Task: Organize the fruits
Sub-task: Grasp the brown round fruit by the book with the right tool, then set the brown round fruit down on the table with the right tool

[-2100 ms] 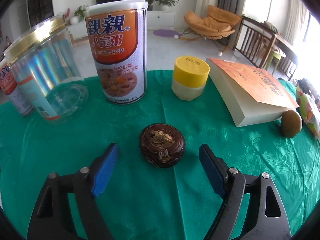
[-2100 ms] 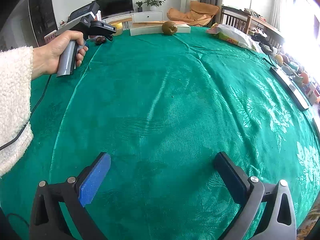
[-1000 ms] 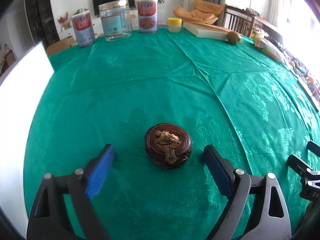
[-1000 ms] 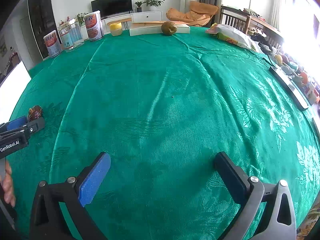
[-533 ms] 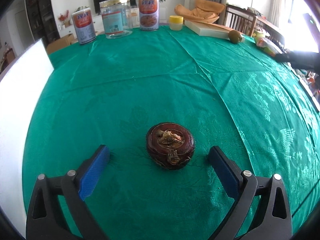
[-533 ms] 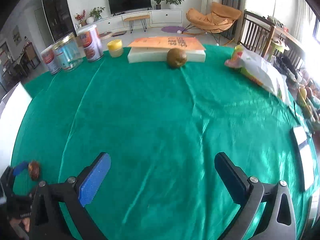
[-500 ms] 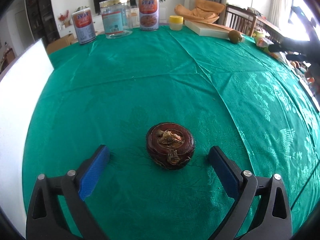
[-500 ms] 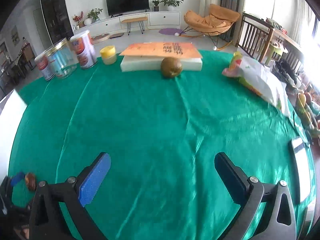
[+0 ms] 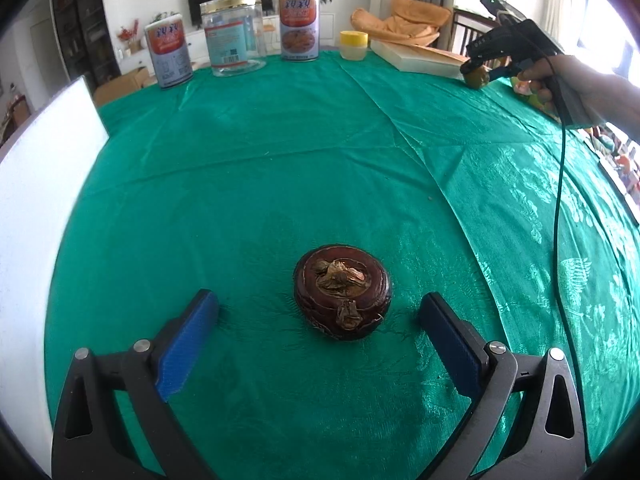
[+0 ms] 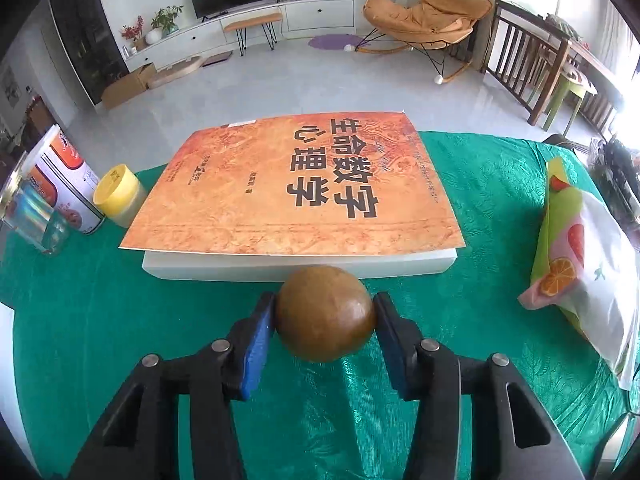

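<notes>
A dark brown flattened fruit (image 9: 343, 291) with a dried stem cap lies on the green tablecloth (image 9: 280, 168), between the wide-apart fingers of my left gripper (image 9: 319, 311), which is open and touches nothing. At the table's far side my right gripper (image 10: 325, 314) has its jaws closing on a round brown fruit (image 10: 325, 312); both blue pads press its sides. That fruit rests right in front of an orange-covered book (image 10: 296, 196). In the left wrist view, the right gripper (image 9: 478, 74) and the hand holding it appear at the far right.
Two printed cans (image 9: 299, 26), a clear jar (image 9: 234, 36) and a yellow-lidded pot (image 9: 353, 45) stand along the far edge. A fruit-print bag (image 10: 580, 264) lies right of the book. A white board (image 9: 36, 200) borders the table's left side. A cable (image 9: 558, 200) trails from the right gripper.
My right gripper swept across the table to the book and closed around the round brown fruit. The left gripper stayed over the dark fruit, its fingers spreading slightly wider.
</notes>
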The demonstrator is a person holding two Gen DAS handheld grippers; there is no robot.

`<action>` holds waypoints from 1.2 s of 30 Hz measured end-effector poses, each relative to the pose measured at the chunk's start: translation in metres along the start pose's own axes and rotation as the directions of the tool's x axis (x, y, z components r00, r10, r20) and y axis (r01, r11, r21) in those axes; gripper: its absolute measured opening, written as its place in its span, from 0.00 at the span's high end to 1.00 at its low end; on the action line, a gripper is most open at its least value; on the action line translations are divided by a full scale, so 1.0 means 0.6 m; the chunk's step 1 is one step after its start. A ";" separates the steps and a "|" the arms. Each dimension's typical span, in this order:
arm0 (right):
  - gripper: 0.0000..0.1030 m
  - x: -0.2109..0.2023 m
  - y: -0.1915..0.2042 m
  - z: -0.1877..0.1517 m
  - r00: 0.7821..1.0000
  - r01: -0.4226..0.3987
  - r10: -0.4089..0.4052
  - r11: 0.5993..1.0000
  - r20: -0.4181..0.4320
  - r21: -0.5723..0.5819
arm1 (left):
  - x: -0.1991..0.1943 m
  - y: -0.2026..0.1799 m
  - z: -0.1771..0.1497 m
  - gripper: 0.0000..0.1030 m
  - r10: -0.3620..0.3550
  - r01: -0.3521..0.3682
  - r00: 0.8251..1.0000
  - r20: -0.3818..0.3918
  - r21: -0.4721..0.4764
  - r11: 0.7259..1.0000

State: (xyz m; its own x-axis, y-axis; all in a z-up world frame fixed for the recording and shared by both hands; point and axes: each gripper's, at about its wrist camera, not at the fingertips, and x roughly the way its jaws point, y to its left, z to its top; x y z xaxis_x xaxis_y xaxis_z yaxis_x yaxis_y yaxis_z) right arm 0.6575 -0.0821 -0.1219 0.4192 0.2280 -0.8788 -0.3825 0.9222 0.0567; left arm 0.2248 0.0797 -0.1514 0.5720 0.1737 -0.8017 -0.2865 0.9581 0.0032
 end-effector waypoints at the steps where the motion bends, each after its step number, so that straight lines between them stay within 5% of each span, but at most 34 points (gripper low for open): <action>1: 0.53 -0.012 -0.008 -0.014 1.000 -0.013 0.013 1.000 0.000 0.026 | 0.000 0.000 0.000 0.02 0.000 0.000 1.000 0.000 0.000 1.000; 8: 0.53 -0.187 0.021 -0.254 0.947 -0.313 0.302 0.943 0.112 0.109 | 0.000 0.000 0.000 0.01 0.001 -0.001 1.000 0.000 0.000 1.000; 10: 0.53 -0.209 0.063 -0.335 0.936 -0.338 0.328 0.939 0.129 0.066 | 0.000 0.000 0.000 0.01 0.001 -0.001 1.000 0.000 0.000 1.000; 15: 0.52 -0.218 0.133 -0.481 0.951 -0.266 0.267 0.964 0.154 -0.028 | 0.000 0.000 0.000 0.01 0.000 0.000 1.000 0.000 0.000 1.000; 29: 0.49 -0.240 0.160 -0.546 0.979 -0.092 0.108 0.991 0.170 -0.099 | 0.001 0.001 0.000 0.01 0.002 -0.002 1.000 -0.001 0.001 1.000; 31: 0.41 -0.239 0.166 -0.547 0.981 -0.081 0.099 0.990 0.164 -0.115 | 0.000 0.001 0.000 0.01 0.002 -0.002 1.000 -0.001 0.001 1.000; 36: 0.00 -0.220 0.188 -0.545 0.993 0.001 0.019 0.986 0.114 -0.168 | 0.000 0.001 0.000 0.01 0.002 -0.002 1.000 -0.001 0.001 1.000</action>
State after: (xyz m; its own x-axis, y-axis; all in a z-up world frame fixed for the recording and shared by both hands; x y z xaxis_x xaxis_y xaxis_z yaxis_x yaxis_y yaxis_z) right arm 0.2898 -0.1102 -0.1542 0.5029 0.2793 -0.8180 -0.5150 0.8568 -0.0241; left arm 0.2250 0.0804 -0.1514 0.5706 0.1751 -0.8024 -0.2870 0.9579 0.0049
